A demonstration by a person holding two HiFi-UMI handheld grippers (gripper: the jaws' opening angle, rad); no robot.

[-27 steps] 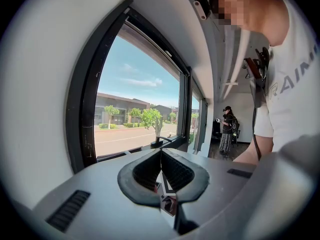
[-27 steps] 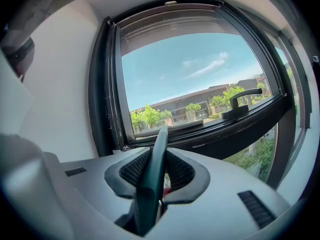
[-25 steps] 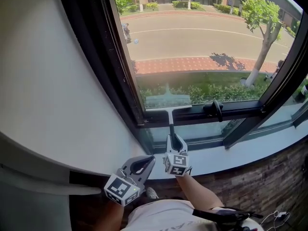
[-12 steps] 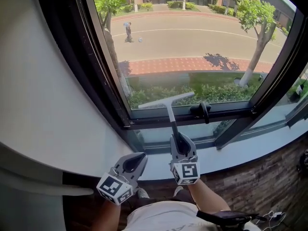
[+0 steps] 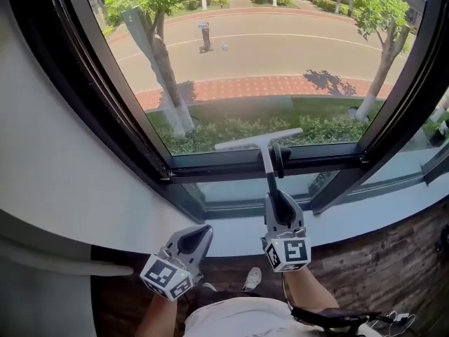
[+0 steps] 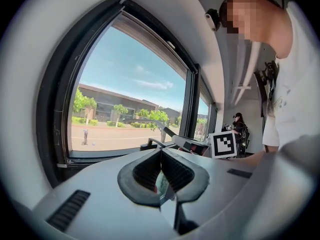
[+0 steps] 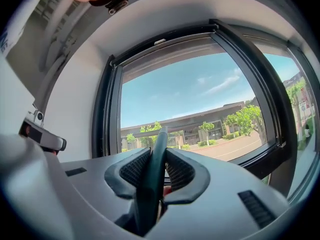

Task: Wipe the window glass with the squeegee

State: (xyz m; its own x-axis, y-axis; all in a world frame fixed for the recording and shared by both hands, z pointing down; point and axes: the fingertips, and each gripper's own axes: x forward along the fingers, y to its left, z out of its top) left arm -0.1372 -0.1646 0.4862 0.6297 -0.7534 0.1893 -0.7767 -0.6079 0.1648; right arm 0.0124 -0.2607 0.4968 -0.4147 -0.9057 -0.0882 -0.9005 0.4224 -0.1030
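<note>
The squeegee [image 5: 258,141] is gripped at its dark handle by the jaws of the right gripper [image 5: 276,202]. Its blade is seen at the lower edge of the window glass [image 5: 280,55] (slightly tilted). The left gripper [image 5: 195,239] is held low, below the sill [image 5: 351,222], with its jaws closed on nothing.

Two grey two-jaw grippers are in view, the left gripper [image 5: 200,233] and the right gripper [image 5: 280,201]. Each carries one cube with square markers, so there are two cubes, the left cube [image 5: 167,276] and the right cube [image 5: 287,253]. There is one squeegee [image 5: 259,141] with a pale blade and a dark handle, and one black lever handle [image 5: 279,161] on the window frame. Beyond the glass, two trees stand by the red brick path, the left tree [image 5: 165,69] and the right tree [image 5: 379,55]. One walker [image 5: 205,36] is on the road. One pale shoe [image 5: 250,279] is on the floor.
</note>
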